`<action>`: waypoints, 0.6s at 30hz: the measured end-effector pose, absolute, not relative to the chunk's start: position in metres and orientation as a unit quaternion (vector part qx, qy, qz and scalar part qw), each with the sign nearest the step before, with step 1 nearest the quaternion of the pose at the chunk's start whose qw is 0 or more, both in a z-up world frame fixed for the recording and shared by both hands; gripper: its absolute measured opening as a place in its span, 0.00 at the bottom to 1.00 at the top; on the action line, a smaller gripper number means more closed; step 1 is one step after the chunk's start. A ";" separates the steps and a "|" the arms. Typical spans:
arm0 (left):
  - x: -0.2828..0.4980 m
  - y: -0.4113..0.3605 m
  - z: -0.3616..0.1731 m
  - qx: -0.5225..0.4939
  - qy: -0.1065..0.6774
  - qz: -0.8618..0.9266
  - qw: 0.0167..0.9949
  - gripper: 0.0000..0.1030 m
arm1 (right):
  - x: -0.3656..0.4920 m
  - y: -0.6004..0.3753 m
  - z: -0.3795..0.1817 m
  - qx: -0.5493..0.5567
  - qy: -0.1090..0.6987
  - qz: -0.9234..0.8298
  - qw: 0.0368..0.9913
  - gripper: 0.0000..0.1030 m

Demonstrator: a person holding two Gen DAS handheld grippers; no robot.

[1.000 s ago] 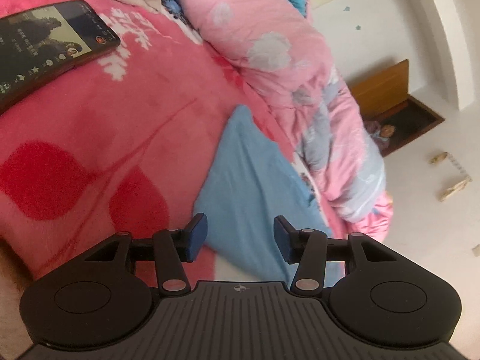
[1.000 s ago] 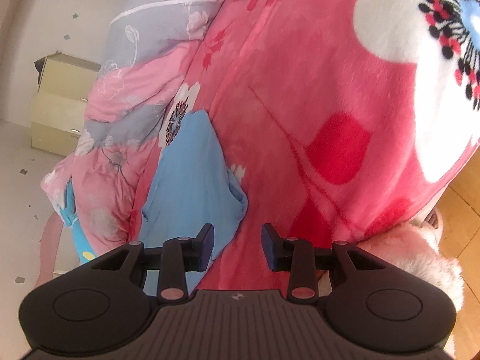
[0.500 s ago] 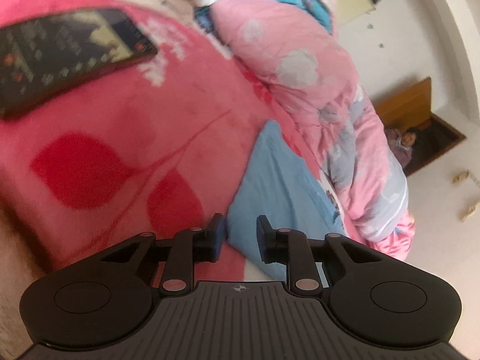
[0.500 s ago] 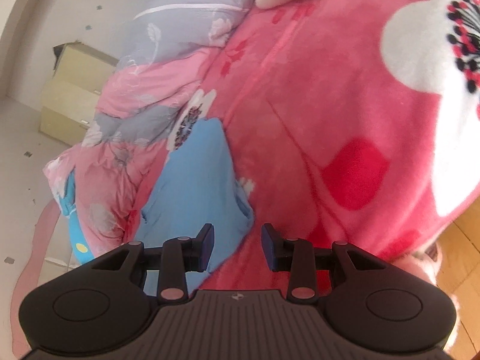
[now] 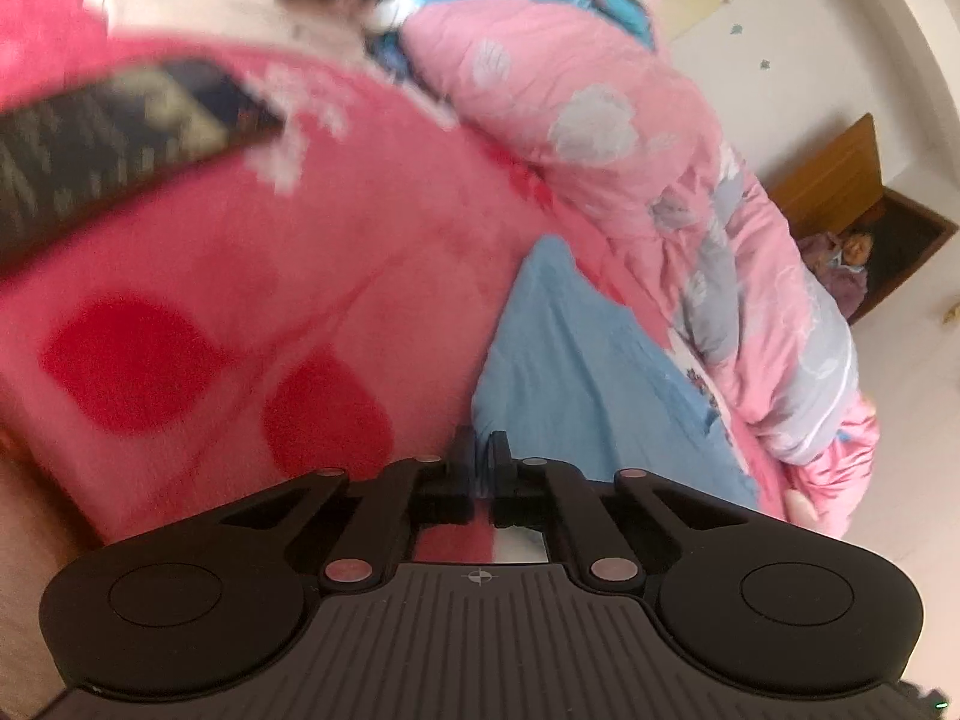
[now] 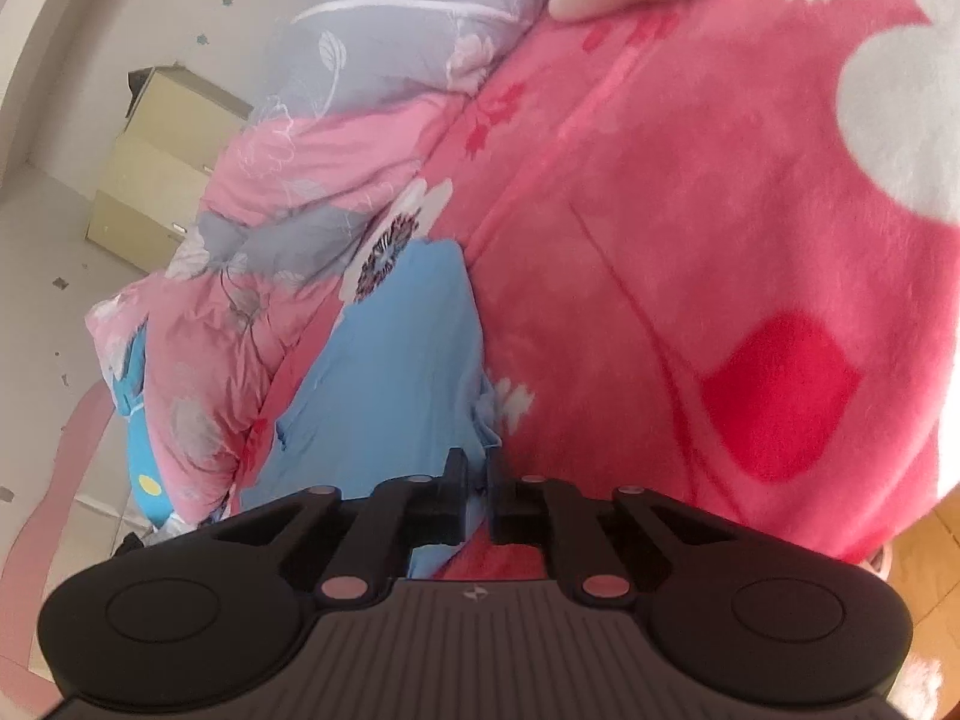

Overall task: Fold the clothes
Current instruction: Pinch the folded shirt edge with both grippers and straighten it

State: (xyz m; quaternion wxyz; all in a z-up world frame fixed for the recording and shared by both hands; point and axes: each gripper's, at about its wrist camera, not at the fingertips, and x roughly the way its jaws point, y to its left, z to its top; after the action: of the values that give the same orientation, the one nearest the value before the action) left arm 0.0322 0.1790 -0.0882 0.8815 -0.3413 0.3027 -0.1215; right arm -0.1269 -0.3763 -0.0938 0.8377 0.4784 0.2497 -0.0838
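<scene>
left gripper [image 5: 480,450]: matte black body, ribbed panel along the near edge with a small round crosshair mark at its centre. two rounded side housings, each with a shallow circular recess. angled linkage arms with triangular cut-outs, fixed by four pale metallic pivot pins. fingers [image 5: 461,459] are flat black blocks.

right gripper [image 6: 477,468]: same build, black throughout, ribbed panel bearing a small light emblem at centre. matching round housings, linkage arms and pinkish-silver pins. fingers [image 6: 456,480] are black and rectangular. no cables visible on either unit.
</scene>
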 end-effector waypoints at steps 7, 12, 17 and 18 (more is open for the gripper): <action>0.038 0.190 -0.078 -0.322 0.304 -0.136 0.886 0.01 | -0.141 -0.389 -0.090 0.487 0.227 -0.091 0.838 0.04; 0.037 0.188 -0.072 -0.300 0.305 -0.155 0.891 0.01 | -0.144 -0.390 -0.084 0.490 0.217 -0.087 0.840 0.04; 0.048 0.196 -0.099 -0.321 0.358 -0.153 0.863 0.06 | -0.140 -0.389 -0.098 0.483 0.249 -0.096 0.834 0.04; 0.048 0.198 -0.101 -0.329 0.361 -0.154 0.859 0.06 | -0.139 -0.390 -0.104 0.486 0.260 -0.099 0.829 0.05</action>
State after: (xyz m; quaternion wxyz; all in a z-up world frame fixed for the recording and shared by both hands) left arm 0.0478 0.1978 -0.1014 0.8593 -0.3286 0.3606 -0.1536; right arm -0.1392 -0.3902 -0.1039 0.8287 0.4859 0.2596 -0.0986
